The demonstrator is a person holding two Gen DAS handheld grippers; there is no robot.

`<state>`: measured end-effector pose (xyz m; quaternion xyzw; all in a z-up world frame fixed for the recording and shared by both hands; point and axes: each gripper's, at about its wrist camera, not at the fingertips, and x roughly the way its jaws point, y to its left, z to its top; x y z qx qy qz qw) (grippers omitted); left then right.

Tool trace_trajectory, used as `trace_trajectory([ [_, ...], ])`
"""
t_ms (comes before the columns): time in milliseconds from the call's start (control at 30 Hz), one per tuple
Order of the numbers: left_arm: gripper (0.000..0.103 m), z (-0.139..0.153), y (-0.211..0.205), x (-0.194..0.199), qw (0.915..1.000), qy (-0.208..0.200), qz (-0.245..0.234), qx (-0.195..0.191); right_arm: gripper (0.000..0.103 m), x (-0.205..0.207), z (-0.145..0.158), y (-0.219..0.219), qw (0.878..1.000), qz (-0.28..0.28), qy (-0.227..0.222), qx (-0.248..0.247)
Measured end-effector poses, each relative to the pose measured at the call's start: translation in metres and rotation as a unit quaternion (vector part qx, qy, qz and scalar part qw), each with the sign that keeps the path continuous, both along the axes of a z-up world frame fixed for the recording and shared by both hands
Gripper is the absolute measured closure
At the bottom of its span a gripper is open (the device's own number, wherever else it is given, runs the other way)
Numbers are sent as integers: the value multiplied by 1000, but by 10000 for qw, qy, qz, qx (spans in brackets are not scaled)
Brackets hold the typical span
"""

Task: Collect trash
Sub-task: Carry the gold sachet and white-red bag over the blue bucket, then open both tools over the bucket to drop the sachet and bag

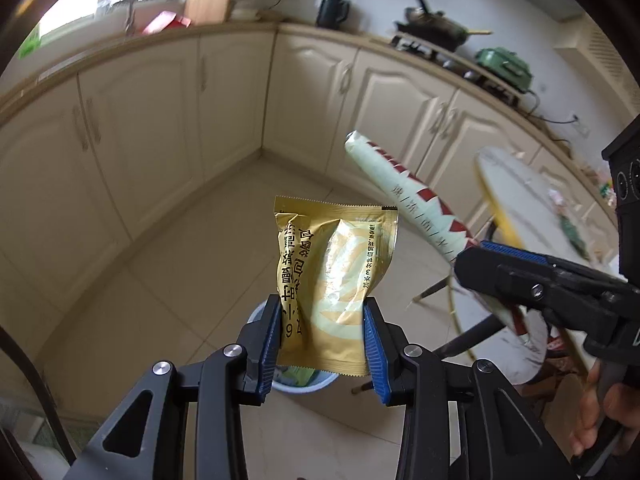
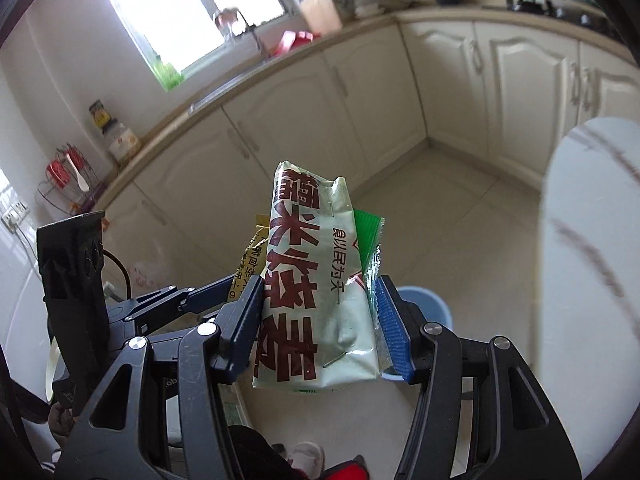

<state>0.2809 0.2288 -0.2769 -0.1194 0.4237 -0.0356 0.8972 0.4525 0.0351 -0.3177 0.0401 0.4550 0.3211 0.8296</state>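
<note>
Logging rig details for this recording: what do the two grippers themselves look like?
Both match: the left gripper and right gripper have black angular linkage arms with silver pivot bolts and blue ribbed pads. The right gripper, seen from the left wrist, shows a boxy black camera housing.

Gold packet (image 1: 324,280): crinkled, upright, black print, pinched at both lower sides above a blue bin (image 1: 304,380). Pale green wrapper (image 2: 316,296): long, red characters, upright, a green-striped packet (image 2: 370,236) pressed against its side.
</note>
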Motion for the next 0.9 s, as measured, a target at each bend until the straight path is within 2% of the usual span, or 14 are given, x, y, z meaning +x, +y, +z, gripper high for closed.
trace_trajectory([
  [200, 68, -87, 28, 23, 9961, 847, 142, -187, 49, 38, -108, 36, 9958, 4, 835, -379],
  [367, 68, -155, 35, 42, 9883, 1468, 63, -411, 49, 69, -184, 35, 9884, -192, 1379, -609],
  [500, 68, -191, 38, 53, 9822, 1822, 53, -447, 47, 94, -241, 28, 9805, -360, 1818, -652],
  [633, 67, -216, 40, 63, 9764, 2126, 93, -357, 44, 112, -273, 25, 9753, -523, 2021, -718],
  [700, 67, -225, 45, 70, 9744, 2211, 80, -412, 30, 117, -281, 19, 9736, -606, 2066, -754],
  [900, 53, -222, 33, 106, 9733, 2264, 239, -308, 24, 129, -277, 10, 9751, -621, 2006, -707],
])
